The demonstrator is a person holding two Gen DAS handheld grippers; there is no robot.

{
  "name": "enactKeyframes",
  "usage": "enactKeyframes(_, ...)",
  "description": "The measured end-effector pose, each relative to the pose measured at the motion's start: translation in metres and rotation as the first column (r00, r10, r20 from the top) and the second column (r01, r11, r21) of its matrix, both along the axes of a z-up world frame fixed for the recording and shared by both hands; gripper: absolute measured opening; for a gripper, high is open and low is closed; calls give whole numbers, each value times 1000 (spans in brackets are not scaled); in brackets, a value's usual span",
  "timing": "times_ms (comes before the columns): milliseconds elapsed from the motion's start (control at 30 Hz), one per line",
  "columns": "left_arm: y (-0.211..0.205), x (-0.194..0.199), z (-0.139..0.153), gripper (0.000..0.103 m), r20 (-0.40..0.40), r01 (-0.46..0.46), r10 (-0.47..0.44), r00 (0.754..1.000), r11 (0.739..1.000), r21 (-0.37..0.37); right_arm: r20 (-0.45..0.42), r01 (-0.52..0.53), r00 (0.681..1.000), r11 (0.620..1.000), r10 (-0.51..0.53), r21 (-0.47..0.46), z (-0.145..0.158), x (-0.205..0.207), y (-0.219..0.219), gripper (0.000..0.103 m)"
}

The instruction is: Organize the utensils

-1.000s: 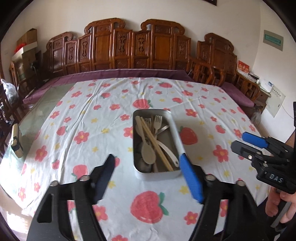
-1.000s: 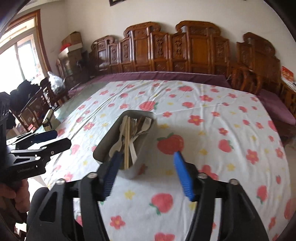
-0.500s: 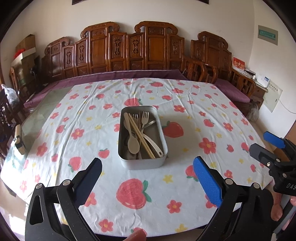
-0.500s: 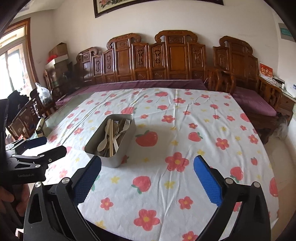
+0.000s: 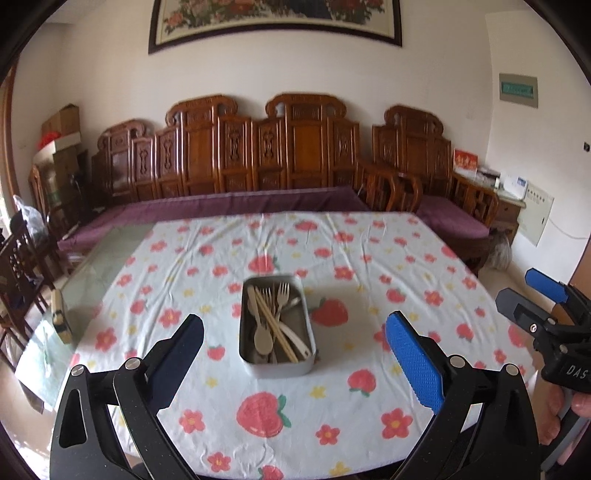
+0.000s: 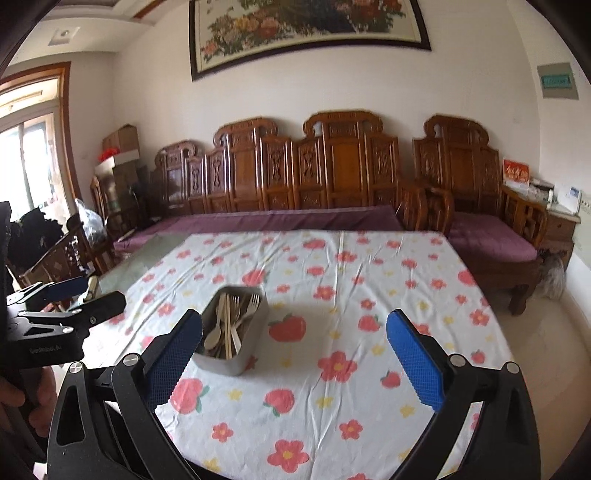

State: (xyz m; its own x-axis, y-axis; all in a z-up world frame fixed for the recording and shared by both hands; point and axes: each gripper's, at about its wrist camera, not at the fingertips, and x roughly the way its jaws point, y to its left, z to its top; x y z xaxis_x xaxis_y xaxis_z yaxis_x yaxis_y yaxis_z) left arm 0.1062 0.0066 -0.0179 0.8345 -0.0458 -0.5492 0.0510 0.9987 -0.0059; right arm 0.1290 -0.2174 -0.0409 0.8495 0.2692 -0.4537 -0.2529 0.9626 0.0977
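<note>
Left wrist view: metal tin [image 5: 277,363] of utensils [image 5: 275,321] (forks, perhaps chopsticks) lies beyond both spread, empty grippers [image 5: 293,345]; [image 6: 293,341].

White walls, big flower painting [image 6: 310,29] up top, carved wooden sofa [image 6: 332,173] with purple cushions along the back, daylight from a window [image 6: 26,155] on the left.

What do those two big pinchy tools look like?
The left tool and right tool look alike: black angular frames with silver screws and two long fingers wearing bumpy blue pads. White lettering marks each black body. A bare hand grips the right one's handle.
</note>
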Motion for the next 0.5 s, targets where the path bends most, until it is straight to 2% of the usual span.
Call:
enactKeyframes(233, -2, -20, 28, 95, 67, -9, 10, 998, 1000, -21, 88, 8, 996, 1000, -9, 12, 34, -23, -4, 100)
enactKeyframes(500, -8, -30, 34, 95, 88, -17, 17, 996, 1000, -7, 130, 12, 991, 1000, -14, 20, 51, -43, -6, 100)
